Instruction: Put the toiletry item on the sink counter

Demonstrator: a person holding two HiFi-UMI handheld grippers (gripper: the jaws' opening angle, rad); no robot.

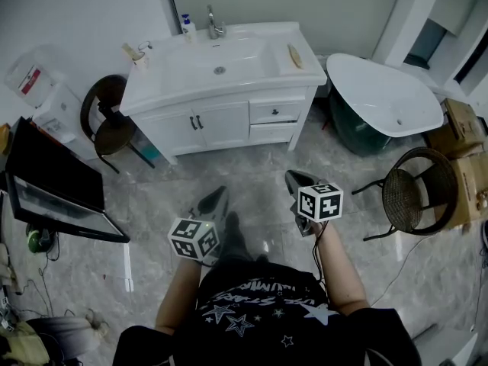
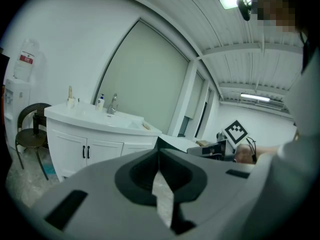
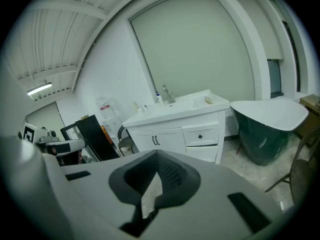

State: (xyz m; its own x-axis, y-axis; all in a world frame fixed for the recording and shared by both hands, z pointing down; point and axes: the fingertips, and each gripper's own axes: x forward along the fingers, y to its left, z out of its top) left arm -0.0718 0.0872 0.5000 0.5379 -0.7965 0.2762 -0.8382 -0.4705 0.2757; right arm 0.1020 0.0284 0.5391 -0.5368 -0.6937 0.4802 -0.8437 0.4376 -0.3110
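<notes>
Left tool (image 1: 219, 194) and right tool (image 1: 294, 176), jaws together, open floor (image 1: 252, 166) between them and sink counter (image 1: 221, 89) edge.

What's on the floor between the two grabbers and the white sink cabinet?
Nothing. In the head view, only bare grey floor lies between the left gripper, the right gripper and the sink cabinet.

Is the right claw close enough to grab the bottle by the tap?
Probably not yet: the right claw hangs well back from the sink counter and bottle, over open floor. Nothing blocks the way.
</notes>
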